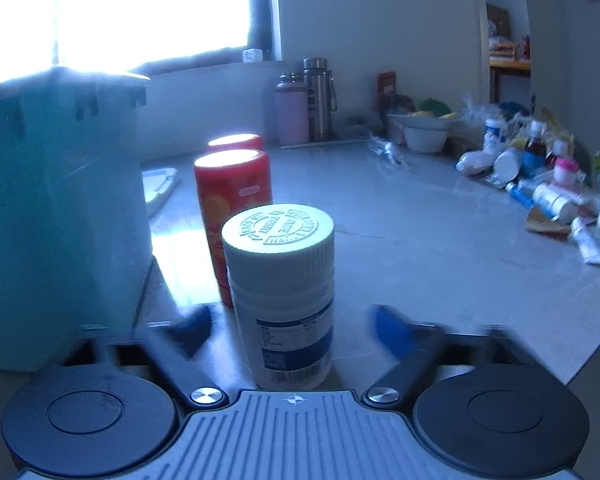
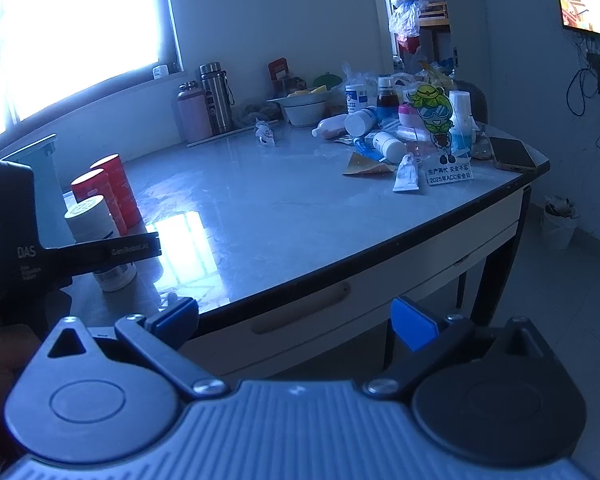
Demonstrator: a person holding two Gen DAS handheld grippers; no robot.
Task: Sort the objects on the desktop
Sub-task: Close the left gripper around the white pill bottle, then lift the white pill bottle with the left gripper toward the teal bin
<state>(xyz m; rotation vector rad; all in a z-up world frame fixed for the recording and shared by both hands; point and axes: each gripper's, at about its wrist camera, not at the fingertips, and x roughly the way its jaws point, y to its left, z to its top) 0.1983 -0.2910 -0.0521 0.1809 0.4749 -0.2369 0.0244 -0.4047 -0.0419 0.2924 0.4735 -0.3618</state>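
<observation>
The white bottle (image 1: 280, 300) stands upright on the counter (image 1: 380, 220), between the spread fingers of the left gripper (image 1: 290, 330); neither blue pad (image 1: 388, 332) touches it, though both are blurred. Just behind it, toward 11 o'clock, stand two red cans (image 1: 232, 196), one behind the other, with a teal bin (image 1: 56, 216) beside them at 9 o'clock. At 2 o'clock, well apart, lies a pile of bottles and tubes (image 1: 540, 180) near the counter's far edge. Two flasks (image 1: 304, 100) stand by the wall at 12 o'clock, with a bowl (image 1: 424, 132) to their right.

In the right wrist view, the right gripper (image 2: 296, 320) hangs off the counter's front edge, fingers wide apart and holding nothing. A phone (image 2: 512, 154) lies at the corner at 1 o'clock, beside a cartoon sign (image 2: 440, 128).
</observation>
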